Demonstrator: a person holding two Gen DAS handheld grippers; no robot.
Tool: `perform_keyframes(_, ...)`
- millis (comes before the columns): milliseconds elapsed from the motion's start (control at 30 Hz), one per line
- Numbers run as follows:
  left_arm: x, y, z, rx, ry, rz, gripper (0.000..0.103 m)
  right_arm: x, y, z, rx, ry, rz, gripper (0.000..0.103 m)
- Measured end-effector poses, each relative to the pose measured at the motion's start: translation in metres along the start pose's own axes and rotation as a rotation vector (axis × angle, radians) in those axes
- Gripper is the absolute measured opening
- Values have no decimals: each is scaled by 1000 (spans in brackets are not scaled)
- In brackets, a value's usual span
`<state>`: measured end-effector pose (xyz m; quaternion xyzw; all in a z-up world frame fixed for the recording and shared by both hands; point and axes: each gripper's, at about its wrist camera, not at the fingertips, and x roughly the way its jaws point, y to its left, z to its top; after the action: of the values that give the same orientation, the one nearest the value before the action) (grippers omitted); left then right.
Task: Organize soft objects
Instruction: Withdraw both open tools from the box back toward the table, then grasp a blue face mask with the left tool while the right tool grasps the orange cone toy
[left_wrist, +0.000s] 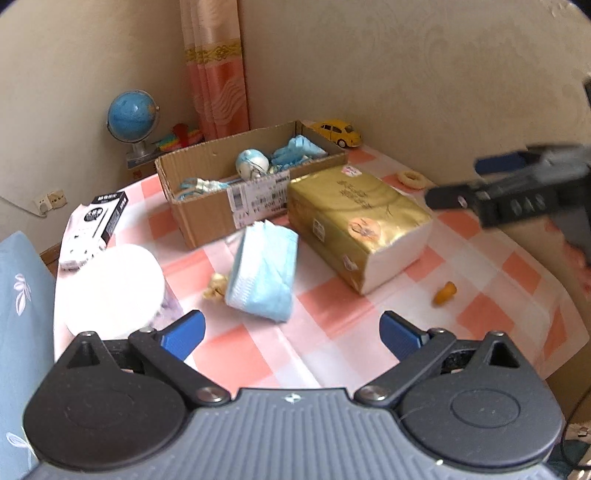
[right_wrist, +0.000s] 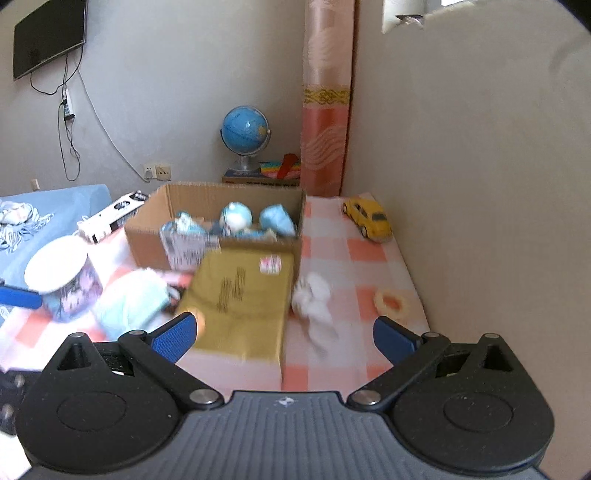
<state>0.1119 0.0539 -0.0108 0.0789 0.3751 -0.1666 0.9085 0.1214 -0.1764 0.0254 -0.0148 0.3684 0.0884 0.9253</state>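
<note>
Both my claws, left claw and right claw, gape empty; rushing could knock the face masks off the counter.

Pale blue masks; gold tissue pack; pink-white checked tablecloth; yellow car.

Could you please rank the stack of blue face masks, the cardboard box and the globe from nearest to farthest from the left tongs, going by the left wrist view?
1. Stack of blue face masks: on the tablecloth just ahead of the left tongs.
2. Cardboard box: behind the masks, mid-table.
3. Globe: beyond the table, far left, by the wall.
</note>
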Motion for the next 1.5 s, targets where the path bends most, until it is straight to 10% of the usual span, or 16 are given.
perform_keyframes(633,14,-36,-39,-109,22,86,100,-11,-4,-88,-33,110,69,102)
perform_keyframes(1500,32,-1,-36,-34,-25,122,98,25,33,-72,-63,150,36,44)
